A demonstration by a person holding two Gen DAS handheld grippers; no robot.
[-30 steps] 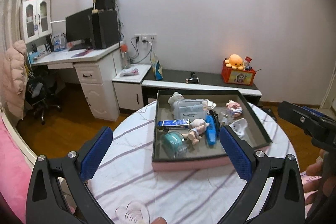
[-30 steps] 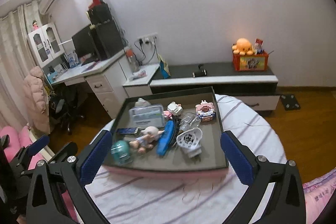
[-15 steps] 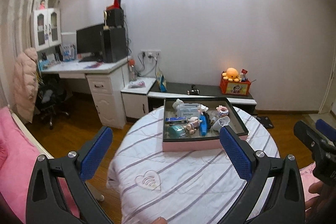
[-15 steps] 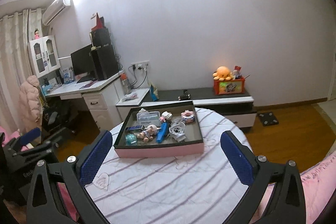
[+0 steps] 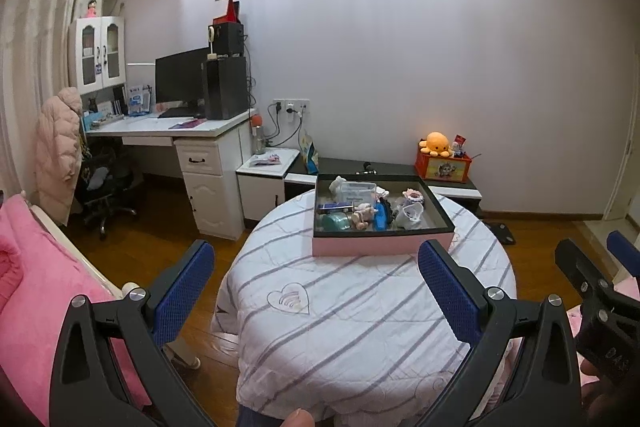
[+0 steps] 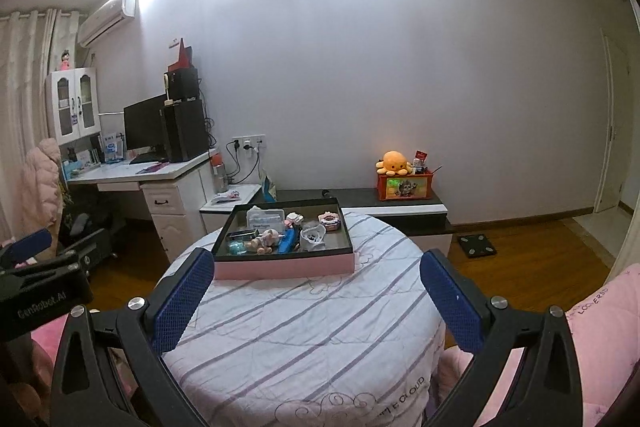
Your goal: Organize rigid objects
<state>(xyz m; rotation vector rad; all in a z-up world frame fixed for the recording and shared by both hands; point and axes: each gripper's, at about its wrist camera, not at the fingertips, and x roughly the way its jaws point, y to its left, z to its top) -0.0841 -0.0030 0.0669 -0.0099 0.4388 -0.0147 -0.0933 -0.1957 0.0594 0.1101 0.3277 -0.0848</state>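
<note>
From where I stand, the pink bed (image 5: 36, 267) lies off at nine o'clock and the round surface (image 5: 360, 307) under its striped cloth sits dead ahead. The left gripper (image 5: 316, 291) hangs over the near edge with its blue fingers (image 5: 184, 287) spread wide and nothing between them. Up at twelve o'clock on the surface rests the pink tray (image 5: 380, 247), dark inside and crowded: at its left a teal round case (image 5: 335, 222) below a clear plastic box (image 5: 358, 191), then a small doll (image 5: 363, 214) lying on its side, a blue tube-like piece (image 5: 381, 217) touching it, and at the right a white cup-shaped item (image 5: 410, 215) and a pink-and-white trinket (image 5: 412, 195). These all look light and hard; I'd guess the smooth plastics are slippery and the doll's thin limbs the fragile part, so the body or the box's long sides seem the safer places to take hold. Further round, at three o'clock, the right gripper (image 6: 316, 297) is likewise parted and empty, well apart from the tray, its fingers (image 6: 450, 297) framing bare cloth.
</note>
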